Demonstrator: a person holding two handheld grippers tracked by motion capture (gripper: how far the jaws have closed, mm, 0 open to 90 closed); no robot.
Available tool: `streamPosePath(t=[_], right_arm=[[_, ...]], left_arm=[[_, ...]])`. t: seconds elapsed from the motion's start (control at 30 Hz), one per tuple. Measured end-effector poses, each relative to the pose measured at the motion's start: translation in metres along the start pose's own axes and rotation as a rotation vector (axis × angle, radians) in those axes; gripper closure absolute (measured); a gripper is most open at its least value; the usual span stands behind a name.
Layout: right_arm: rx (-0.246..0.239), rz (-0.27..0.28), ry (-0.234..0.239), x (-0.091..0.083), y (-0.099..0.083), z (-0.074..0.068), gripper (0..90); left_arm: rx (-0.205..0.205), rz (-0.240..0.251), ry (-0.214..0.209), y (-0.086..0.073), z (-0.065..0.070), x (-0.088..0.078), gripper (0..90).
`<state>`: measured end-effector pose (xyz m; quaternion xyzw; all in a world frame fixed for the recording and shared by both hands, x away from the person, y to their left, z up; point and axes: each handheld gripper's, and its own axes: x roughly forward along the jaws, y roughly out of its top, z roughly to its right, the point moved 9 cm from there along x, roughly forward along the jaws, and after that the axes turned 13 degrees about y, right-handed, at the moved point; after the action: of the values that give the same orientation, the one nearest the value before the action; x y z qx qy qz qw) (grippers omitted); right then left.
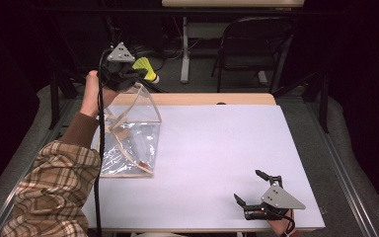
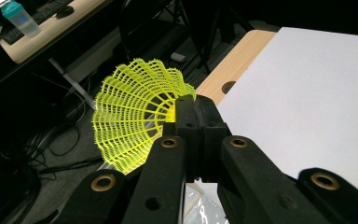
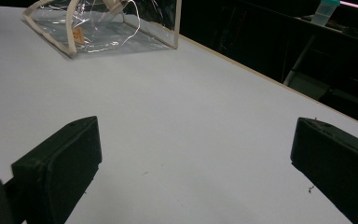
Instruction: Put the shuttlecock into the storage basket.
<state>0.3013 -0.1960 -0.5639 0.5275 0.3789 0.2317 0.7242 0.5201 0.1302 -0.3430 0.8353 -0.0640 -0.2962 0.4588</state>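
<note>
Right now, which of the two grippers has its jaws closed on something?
The left gripper, raised above the clear bag, clamps a yellow shuttlecock. The right gripper rests open near the table edge.

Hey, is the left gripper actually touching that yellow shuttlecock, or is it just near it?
Touching. In the left gripper view the left gripper has its jaws shut on the edge of the yellow shuttlecock, with no gap between pads and skirt.

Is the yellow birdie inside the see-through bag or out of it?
Out. The left tool pinches the yellow birdie in the air, above the clear bag.
</note>
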Motion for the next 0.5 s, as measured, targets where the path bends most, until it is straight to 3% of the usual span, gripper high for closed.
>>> streamPosePath(t=[0.5], right_arm=[[0.0, 0.0, -0.002, 0.0, 0.0, 0.0, 1.3]], left_arm=[[-0.017, -0.012, 0.032, -0.008, -0.015, -0.005, 90.0]])
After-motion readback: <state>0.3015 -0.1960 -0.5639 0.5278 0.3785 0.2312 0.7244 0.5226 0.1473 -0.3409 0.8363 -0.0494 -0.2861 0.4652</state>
